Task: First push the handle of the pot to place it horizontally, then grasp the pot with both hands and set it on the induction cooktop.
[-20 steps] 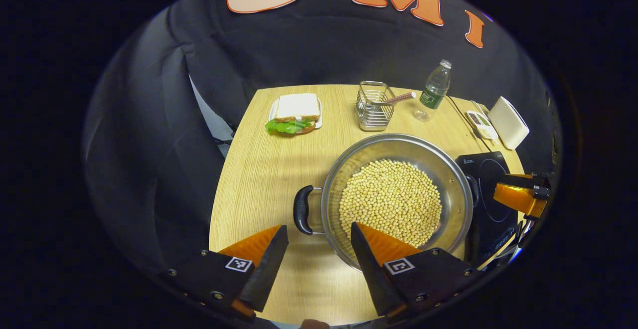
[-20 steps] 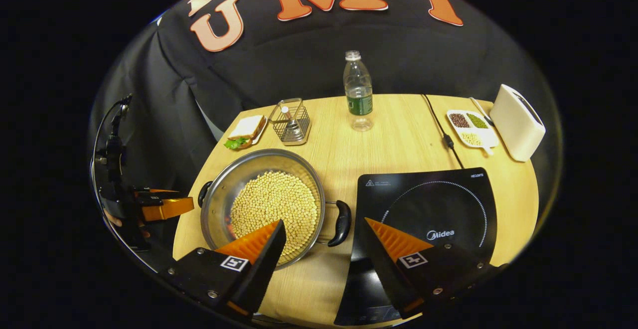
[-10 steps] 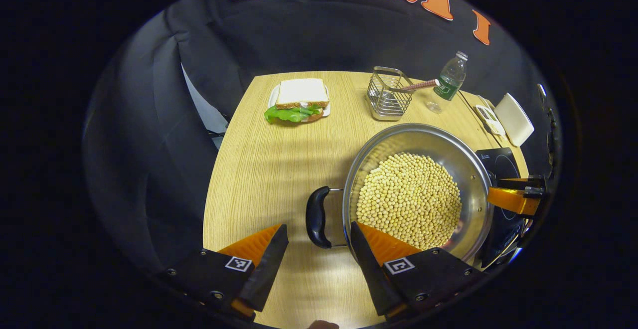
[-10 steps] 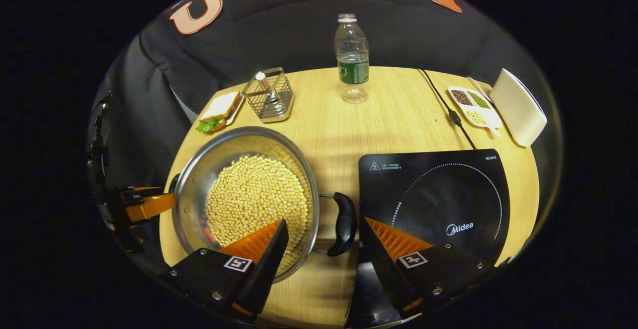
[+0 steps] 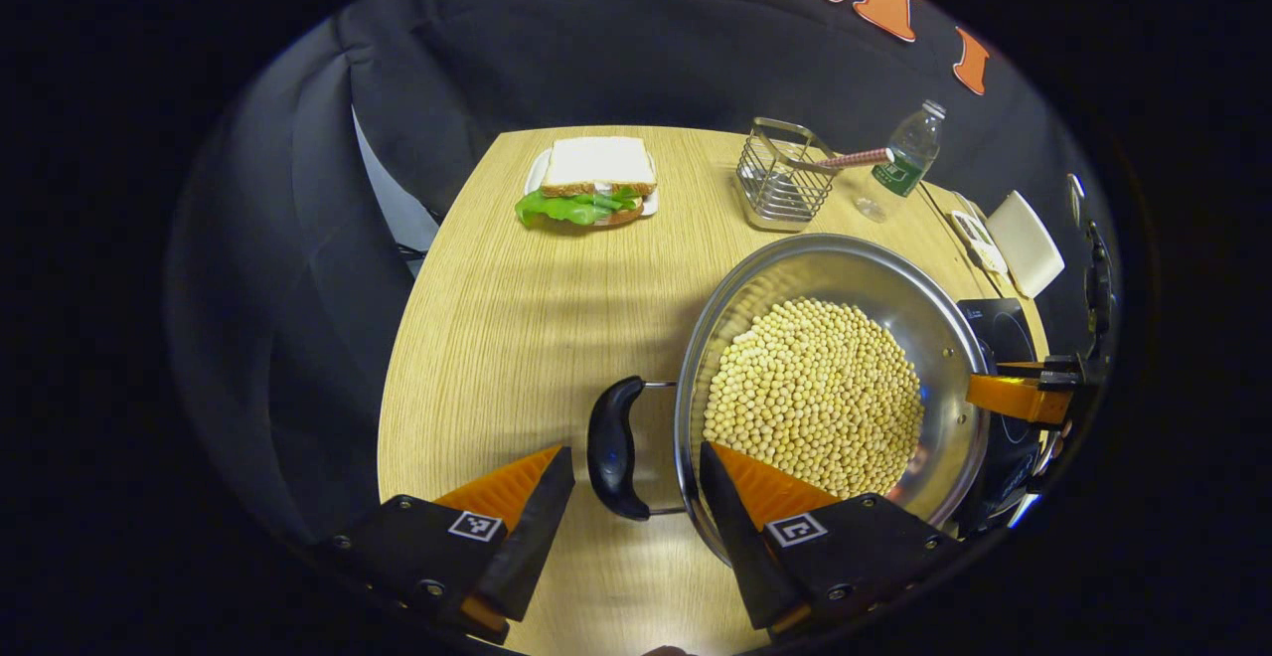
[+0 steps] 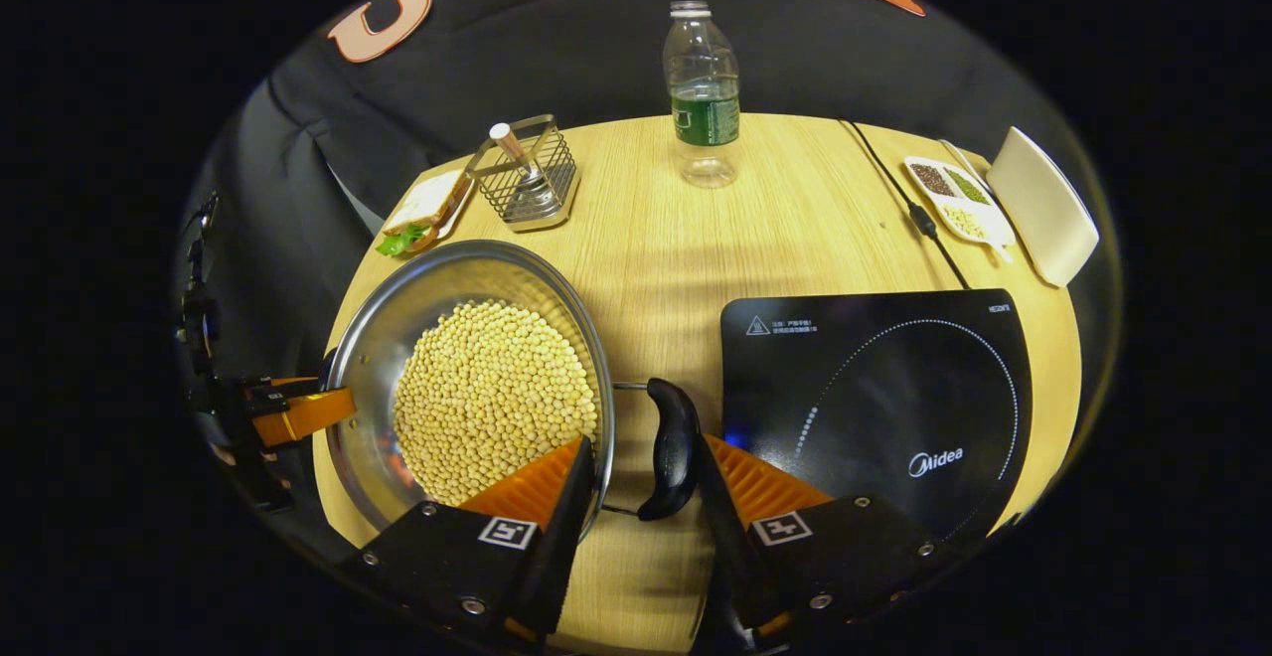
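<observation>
We can't tell what's in the small tray (image 5: pixel 980 244), too tiny; pot (image 6: pixel 397 328) hides sandwich (image 6: pixel 417 219) partly.

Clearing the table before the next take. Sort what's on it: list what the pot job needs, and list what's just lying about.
For the job: pot of beans, its side handles, induction cooktop, left gripper, right gripper.

Lying about: sandwich, wire basket, water bottle, divided dish, white toaster-like box.

Left gripper (image 5: pixel 636 497): brought around black left handle (image 5: pixel 613 448) of steel bean-filled pot (image 5: pixel 830 393), fingers apart.
Right gripper (image 6: pixel 641 477): narrowed around black right handle (image 6: pixel 671 447), contact unclear.
</observation>
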A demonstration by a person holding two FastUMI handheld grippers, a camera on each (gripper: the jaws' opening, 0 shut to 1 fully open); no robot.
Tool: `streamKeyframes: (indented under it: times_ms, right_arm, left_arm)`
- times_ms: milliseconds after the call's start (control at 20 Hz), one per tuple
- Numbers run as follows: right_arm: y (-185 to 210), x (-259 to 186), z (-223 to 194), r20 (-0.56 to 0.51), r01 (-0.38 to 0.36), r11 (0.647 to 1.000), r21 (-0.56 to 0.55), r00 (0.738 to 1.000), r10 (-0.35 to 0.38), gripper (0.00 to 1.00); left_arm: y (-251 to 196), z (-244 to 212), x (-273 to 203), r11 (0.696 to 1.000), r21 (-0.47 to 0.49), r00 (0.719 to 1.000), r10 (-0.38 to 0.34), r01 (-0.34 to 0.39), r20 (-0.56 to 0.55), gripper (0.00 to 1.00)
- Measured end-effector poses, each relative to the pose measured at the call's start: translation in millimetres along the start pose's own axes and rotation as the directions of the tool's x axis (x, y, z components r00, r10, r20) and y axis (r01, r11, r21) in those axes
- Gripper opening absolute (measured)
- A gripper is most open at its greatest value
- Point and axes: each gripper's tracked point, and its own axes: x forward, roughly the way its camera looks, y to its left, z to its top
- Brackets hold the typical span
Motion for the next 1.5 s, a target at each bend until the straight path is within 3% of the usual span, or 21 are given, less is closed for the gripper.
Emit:
streamKeyframes:
  times_ms: [300,450,500,550,600,700,800,950,1100,1150,1300,1350,1450,1500]
  right_arm:
    - [2,18,-1,-0.022,0.018,1.0,0.011,1.0,-0.018,0.65]
    - [0,20,-1,-0.015,0.039,0.999,-0.034,0.999,-0.039,0.65]
    - [0,22,0,-0.015,0.043,0.998,-0.048,0.999,-0.044,0.61]
    - [1,24,-2,-0.013,0.047,0.998,-0.051,0.999,-0.047,0.66]
    - [1,26,-1,-0.011,0.047,0.998,-0.049,0.999,-0.048,0.62]
    - [1,29,2,0.0,0.049,0.998,-0.047,0.999,-0.049,0.67]
    - [1,32,2,0.015,0.057,0.996,-0.061,0.998,-0.057,0.68]
    - [0,34,3,0.03,0.056,0.996,-0.074,0.998,-0.054,0.71]
    - [5,35,3,0.002,0.033,0.999,0.028,0.999,-0.033,0.65]
    - [3,35,3,0.005,0.033,0.999,0.026,0.999,-0.033,0.54]
    - [2,33,5,0.042,0.031,0.999,0.032,0.999,-0.032,0.52]
    - [0,33,5,0.051,0.024,0.999,0.038,0.998,-0.026,0.57]
    - [-7,28,10,0.086,0.016,0.999,0.038,0.996,-0.019,0.53]
    - [-12,24,12,0.104,0.014,0.999,0.036,0.994,-0.018,0.56]
  left_arm:
    - [2,-2,13,1.0,-0.024,1.0,-0.002,0.001,-0.014,0.81]
    - [-5,-1,20,0.999,-0.03,1.0,-0.02,0.02,-0.009,0.81]
    - [-6,1,22,0.999,-0.033,1.0,-0.017,0.017,0.002,0.81]
    - [-8,4,25,0.999,-0.04,1.0,-0.018,0.019,0.011,0.81]
    - [-8,5,26,0.999,-0.048,0.999,-0.013,0.014,0.03,0.81]
    - [-2,8,30,0.998,-0.063,0.998,0.023,-0.02,0.062,0.82]
    - [3,12,27,0.993,-0.108,0.994,0.052,-0.041,0.097,0.68]
    - [2,11,28,0.992,-0.114,0.988,0.07,-0.055,0.139,0.66]
    - [2,11,27,0.992,-0.089,0.978,0.107,-0.092,0.179,0.64]
    - [0,11,25,0.99,-0.092,0.976,0.121,-0.105,0.18,0.63]
    - [-2,13,25,0.986,-0.111,0.967,0.148,-0.127,0.206,0.63]
    - [-3,16,22,0.985,-0.109,0.962,0.153,-0.131,0.225,0.63]
    - [-10,21,8,0.985,-0.092,0.951,0.165,-0.145,0.262,0.63]
    - [-16,26,-4,0.985,-0.091,0.944,0.17,-0.15,0.282,0.63]
